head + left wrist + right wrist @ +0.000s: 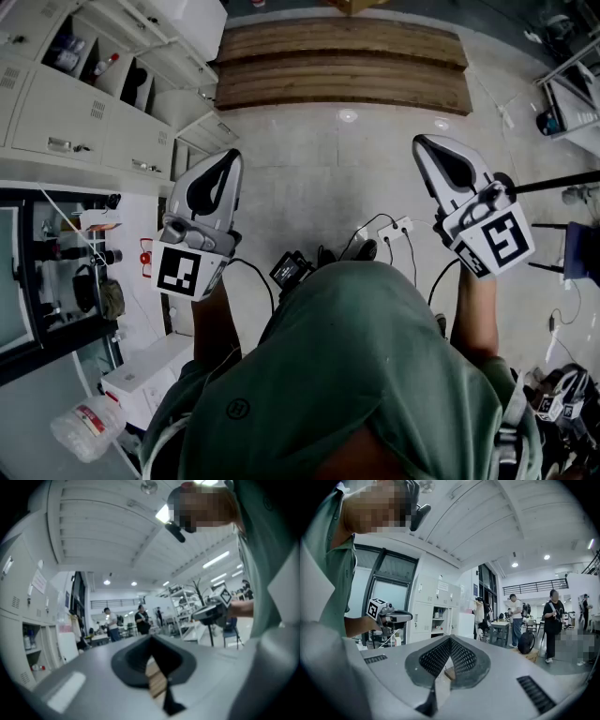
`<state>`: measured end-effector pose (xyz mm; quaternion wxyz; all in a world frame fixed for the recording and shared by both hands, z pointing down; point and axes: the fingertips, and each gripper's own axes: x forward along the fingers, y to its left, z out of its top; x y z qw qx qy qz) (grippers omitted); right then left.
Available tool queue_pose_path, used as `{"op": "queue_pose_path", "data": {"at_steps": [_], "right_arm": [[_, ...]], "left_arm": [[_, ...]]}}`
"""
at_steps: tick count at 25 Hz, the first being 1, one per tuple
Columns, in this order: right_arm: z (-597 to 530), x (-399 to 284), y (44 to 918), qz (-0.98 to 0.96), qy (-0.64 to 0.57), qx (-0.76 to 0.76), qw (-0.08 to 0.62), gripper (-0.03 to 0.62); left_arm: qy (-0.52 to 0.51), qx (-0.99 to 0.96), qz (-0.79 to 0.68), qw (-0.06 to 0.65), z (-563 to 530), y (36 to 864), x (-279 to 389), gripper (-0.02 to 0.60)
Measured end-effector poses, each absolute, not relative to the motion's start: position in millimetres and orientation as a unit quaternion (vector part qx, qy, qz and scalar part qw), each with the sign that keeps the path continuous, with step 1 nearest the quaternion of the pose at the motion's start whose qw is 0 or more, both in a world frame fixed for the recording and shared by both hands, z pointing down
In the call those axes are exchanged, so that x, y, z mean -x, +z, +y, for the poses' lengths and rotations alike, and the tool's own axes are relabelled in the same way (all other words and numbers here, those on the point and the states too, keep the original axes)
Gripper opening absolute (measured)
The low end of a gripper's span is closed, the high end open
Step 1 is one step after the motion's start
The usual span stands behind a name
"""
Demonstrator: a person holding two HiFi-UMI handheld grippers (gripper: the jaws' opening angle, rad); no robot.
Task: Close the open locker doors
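Flanking left hand-held gripper (229, 159): open lockers (112, 70).

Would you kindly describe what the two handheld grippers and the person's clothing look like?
The left gripper and right gripper are pale grey wedge-shaped shells with dark teardrop pads, each carrying a white cube printed with black square markers. A black cable trails from the left one. The person wears a green short-sleeved shirt.

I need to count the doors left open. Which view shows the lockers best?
The head view: the lockers fill its upper left, seen from above, several doors swung out. The right gripper view shows the lockers small and distant; the left gripper view catches only a few at its left edge.
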<state>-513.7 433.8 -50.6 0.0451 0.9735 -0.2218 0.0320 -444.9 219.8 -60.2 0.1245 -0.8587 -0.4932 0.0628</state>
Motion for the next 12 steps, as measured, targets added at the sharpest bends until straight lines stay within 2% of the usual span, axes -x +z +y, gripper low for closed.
{"op": "queue_pose_path", "data": {"at_steps": [12], "right_arm": [[486.2, 519.5, -44.8, -0.232, 0.030, -0.972, 0.037, 0.005]], "left_arm": [[0.064, 0.857, -0.494, 0.129, 282.7, -58.0, 447.0, 0.000]]}}
